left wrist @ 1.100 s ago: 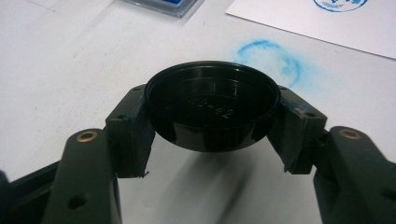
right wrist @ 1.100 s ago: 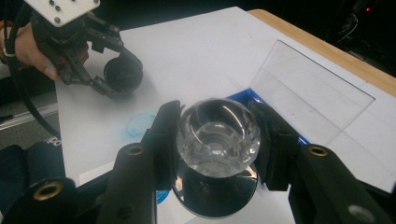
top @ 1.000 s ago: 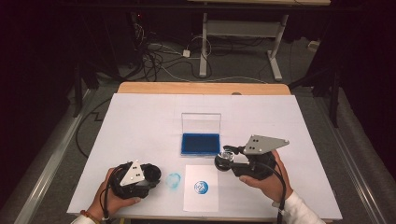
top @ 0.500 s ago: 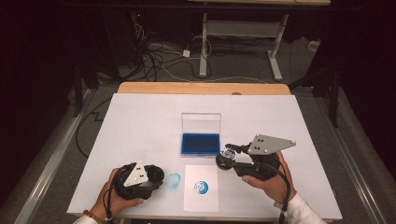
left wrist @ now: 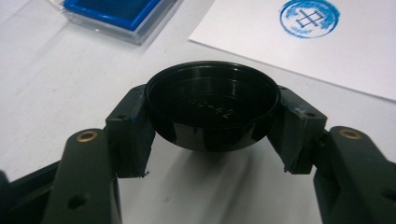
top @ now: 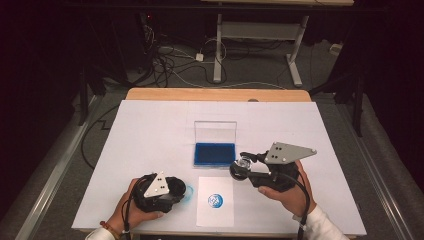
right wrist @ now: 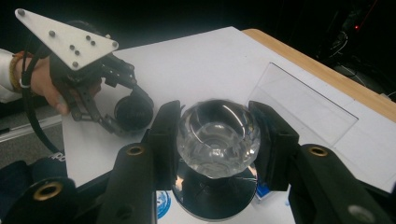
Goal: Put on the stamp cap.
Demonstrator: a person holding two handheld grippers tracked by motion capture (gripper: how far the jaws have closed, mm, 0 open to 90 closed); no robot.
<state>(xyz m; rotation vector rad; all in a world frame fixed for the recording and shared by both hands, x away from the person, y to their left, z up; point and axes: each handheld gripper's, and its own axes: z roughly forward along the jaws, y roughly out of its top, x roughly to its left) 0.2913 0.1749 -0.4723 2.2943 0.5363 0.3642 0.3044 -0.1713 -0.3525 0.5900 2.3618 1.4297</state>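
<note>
So the right gripper (top: pixel 239 168) had the clear faceted stamp (right wrist: pixel 218 138) pinched by its knob, hanging just past the ink pad (top: pixel 214 153). The left gripper (left wrist: pixel 211 122) was clamped on the black cap (left wrist: pixel 212 105), low beside the stamped paper (top: pixel 215 201).

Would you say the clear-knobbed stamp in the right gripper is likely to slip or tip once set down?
The stamp is probably slippery to hold: its faceted clear knob looks glossy between the right gripper pads. Set down, its wide flat round base should stand steadily, though the bulky knob might make it top-heavy.
</note>
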